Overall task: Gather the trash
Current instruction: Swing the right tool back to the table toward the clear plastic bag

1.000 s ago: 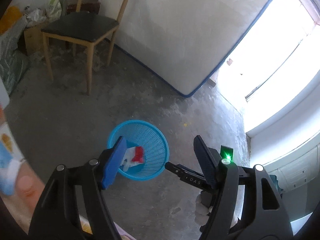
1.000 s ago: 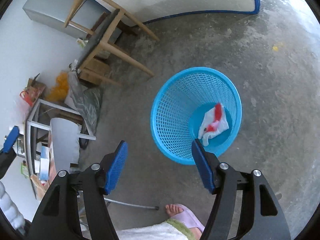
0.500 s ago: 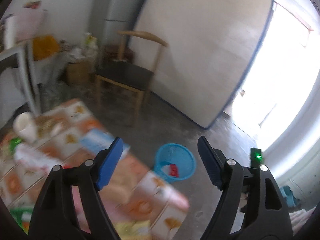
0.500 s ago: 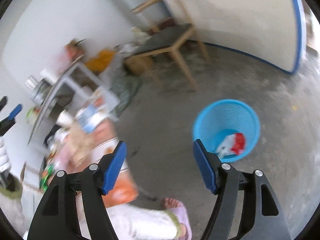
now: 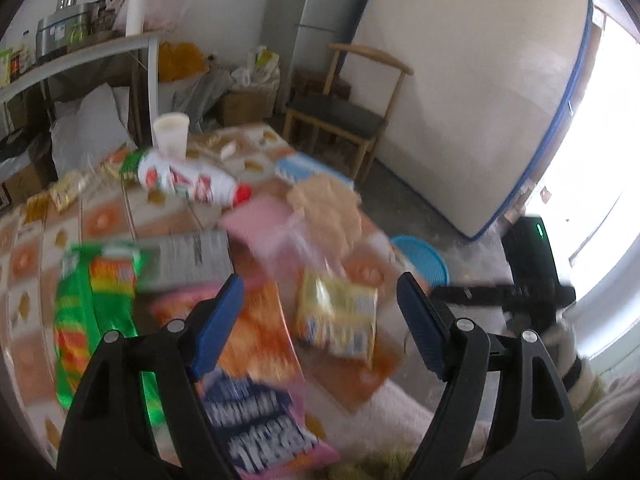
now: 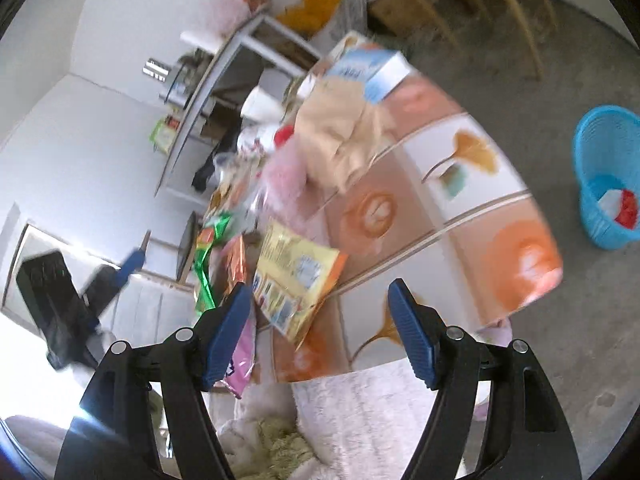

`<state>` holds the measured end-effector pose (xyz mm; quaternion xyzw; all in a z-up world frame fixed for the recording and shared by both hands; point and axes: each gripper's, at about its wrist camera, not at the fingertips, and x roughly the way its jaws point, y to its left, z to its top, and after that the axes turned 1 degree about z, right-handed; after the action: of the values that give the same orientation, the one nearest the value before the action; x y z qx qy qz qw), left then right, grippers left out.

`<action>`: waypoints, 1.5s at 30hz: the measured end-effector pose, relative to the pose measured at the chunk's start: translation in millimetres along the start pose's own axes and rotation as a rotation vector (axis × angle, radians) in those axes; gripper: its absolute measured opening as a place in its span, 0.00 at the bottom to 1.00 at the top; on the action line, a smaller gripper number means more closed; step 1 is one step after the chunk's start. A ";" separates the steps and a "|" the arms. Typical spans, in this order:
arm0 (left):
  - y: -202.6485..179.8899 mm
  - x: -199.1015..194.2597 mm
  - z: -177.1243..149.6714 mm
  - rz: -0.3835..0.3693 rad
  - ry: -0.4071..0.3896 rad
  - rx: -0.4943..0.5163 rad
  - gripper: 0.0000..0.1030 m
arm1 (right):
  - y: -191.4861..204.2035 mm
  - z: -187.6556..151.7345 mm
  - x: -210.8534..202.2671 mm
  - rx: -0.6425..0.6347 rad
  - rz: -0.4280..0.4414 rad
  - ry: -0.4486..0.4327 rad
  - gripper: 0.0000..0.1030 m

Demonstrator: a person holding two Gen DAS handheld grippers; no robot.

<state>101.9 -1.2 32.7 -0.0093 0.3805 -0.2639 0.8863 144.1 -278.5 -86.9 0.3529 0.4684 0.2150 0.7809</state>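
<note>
Blue-padded, both my left tool [image 5: 320, 312] and right tool [image 6: 320, 312] stand spread and empty, their jaws having just been opening. Just beyond them a yellow snack packet [image 5: 336, 314] lies flat on the tabletop [image 6: 520, 264]. It looks light, crinkly and slippery, so I'd pinch its near edge.

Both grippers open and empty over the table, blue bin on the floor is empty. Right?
Not quite: the bin is not empty. The right wrist view shows a red-and-white wrapper in it. Left gripper and right gripper are open and empty over the table.
</note>
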 end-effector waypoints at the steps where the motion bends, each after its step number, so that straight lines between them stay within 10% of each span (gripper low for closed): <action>1: -2.8 0.2 -12.4 -0.005 0.004 -0.009 0.72 | 0.5 1.3 5.4 0.000 -0.013 0.011 0.68; 9: -22.1 36.1 -61.5 -0.256 0.128 -0.169 0.61 | 19.8 32.1 45.0 -0.117 -0.056 0.067 0.68; 17: -19.4 79.8 -77.7 -0.178 0.256 -0.287 0.47 | 19.9 35.8 70.1 -0.166 -0.076 0.148 0.61; 28: 0.5 109.9 -74.1 -0.163 0.234 -0.454 0.26 | 10.8 29.3 72.5 -0.121 -0.034 0.207 0.30; 34: -0.9 111.7 -75.4 -0.116 0.236 -0.451 0.05 | 13.2 32.3 69.0 -0.140 -0.035 0.206 0.30; 45: -7.0 101.5 -80.7 -0.079 0.255 -0.403 0.04 | 30.0 61.6 84.2 -0.206 -0.023 0.130 0.56</action>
<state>101.8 -40.5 -91.0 -0.1674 0.5335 -0.2161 0.8004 237.9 -224.1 -93.9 0.2508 0.4974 0.2754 0.7835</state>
